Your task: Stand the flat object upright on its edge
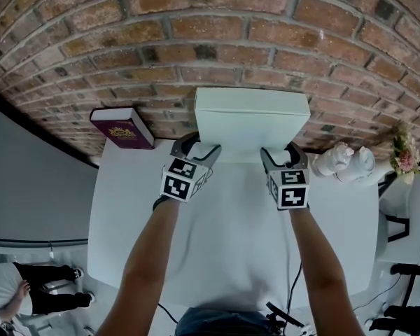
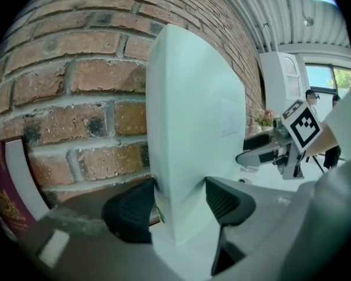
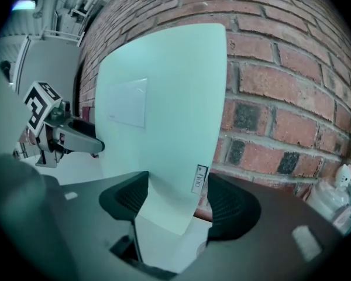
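A flat white box (image 1: 252, 121) stands upright on its long edge at the back of the white table (image 1: 231, 257), close to the brick wall (image 1: 196, 33). My left gripper (image 1: 198, 148) clamps its lower left corner, and in the left gripper view the pads (image 2: 131, 206) press both faces of the box (image 2: 193, 127). My right gripper (image 1: 283, 154) holds the lower right corner. In the right gripper view its pads (image 3: 128, 198) sit against the box (image 3: 164, 116), beside a small label (image 3: 198, 179).
A maroon book (image 1: 122, 127) lies at the wall, left of the box. White figurines (image 1: 343, 161) and a small bunch of flowers (image 1: 404, 152) stand at the table's right end. A person (image 1: 28, 296) is on the floor at lower left.
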Demonstrator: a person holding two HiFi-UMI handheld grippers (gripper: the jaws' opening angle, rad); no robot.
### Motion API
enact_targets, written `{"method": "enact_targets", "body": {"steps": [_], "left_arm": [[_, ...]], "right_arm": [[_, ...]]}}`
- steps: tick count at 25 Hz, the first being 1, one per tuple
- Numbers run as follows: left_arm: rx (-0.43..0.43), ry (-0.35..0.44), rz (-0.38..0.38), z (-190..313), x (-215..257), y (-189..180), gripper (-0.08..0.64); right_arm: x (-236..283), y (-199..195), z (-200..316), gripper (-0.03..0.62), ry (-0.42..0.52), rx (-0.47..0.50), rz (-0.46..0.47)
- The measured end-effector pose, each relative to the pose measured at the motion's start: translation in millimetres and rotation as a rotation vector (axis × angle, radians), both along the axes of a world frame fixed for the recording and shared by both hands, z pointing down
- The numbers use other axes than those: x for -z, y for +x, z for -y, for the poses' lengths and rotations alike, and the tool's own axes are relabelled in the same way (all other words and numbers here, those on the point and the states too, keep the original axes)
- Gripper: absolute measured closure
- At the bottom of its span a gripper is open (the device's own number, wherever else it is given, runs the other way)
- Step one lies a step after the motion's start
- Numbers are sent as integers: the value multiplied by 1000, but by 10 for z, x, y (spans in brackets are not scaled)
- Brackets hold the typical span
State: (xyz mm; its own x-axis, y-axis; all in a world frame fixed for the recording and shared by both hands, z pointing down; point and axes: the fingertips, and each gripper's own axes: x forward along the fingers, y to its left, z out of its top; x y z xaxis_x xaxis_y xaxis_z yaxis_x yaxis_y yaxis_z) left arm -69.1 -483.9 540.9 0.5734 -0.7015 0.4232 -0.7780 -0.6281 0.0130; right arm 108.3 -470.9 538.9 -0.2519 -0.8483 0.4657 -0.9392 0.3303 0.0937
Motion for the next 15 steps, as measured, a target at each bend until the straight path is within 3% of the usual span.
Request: {"method": "enact_targets", "body": {"steps": [15], "left_arm": [[-2,-19,27,146,-9,-11,276]], "right_arm": [[-17,-2,92,278,-22,-48,-6]]}}
